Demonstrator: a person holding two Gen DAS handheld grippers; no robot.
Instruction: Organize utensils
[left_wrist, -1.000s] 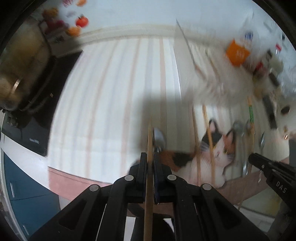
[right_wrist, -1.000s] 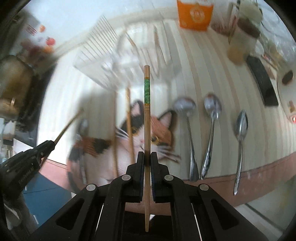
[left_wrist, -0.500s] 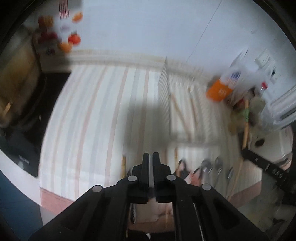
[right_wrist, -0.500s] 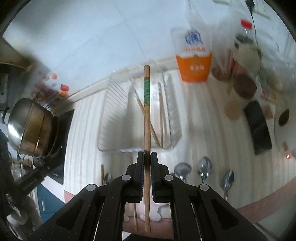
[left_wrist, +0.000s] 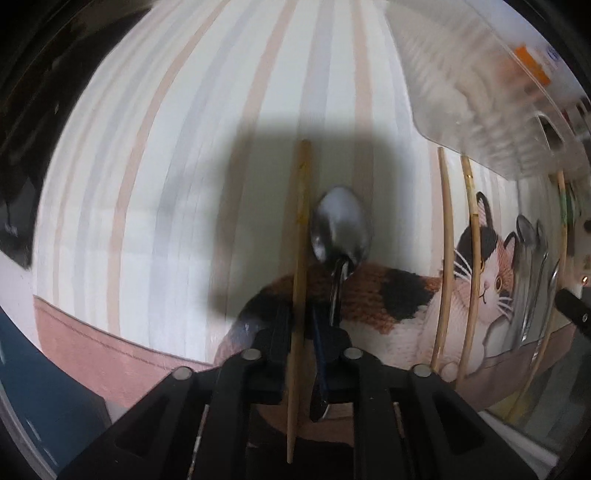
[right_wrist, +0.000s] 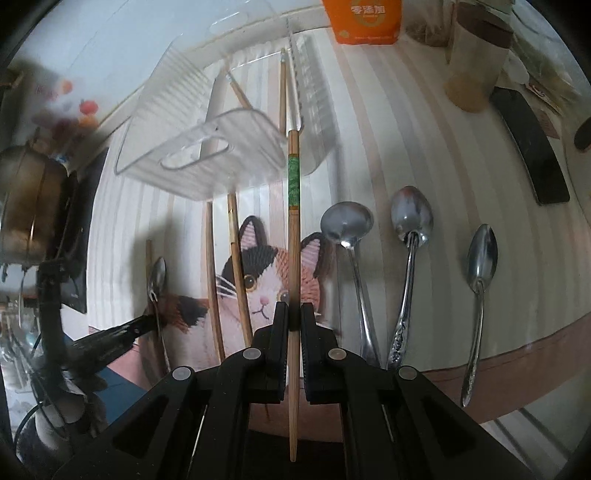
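— What have you got on the left side?

— My left gripper (left_wrist: 303, 325) points straight down at the striped cloth (left_wrist: 177, 177). A plain wooden chopstick (left_wrist: 300, 258) runs between its fingers (left_wrist: 279, 332), and a steel spoon (left_wrist: 340, 229) lies just beside that chopstick, its handle passing by the other finger. The jaws have just been opening: they stand slightly apart, and I see a gap on at least one side of the chopstick, so I read it as loose between them, not clamped.

— And the right?

— My right gripper (right_wrist: 293, 317) has its jaws pressed together on a wooden chopstick with a green band (right_wrist: 293, 177). It sticks out ahead, held above the cat-print mat (right_wrist: 258, 280), its tip in front of the near rim of the clear plastic tray (right_wrist: 207, 162).

— Where are the other utensils?

— Inside the tray I see at least two chopsticks (right_wrist: 282, 96). Two more chopsticks (right_wrist: 236, 266) lie across the cat picture. To the right of the mat three spoons (right_wrist: 410, 221) lie side by side on the cloth, handles toward me. Far left in the right wrist view, the left gripper shows beside the small spoon and its chopstick.

— Anything behind?

— An orange carton (right_wrist: 364, 18), a jar (right_wrist: 476, 62) and a dark flat object I can't identify.
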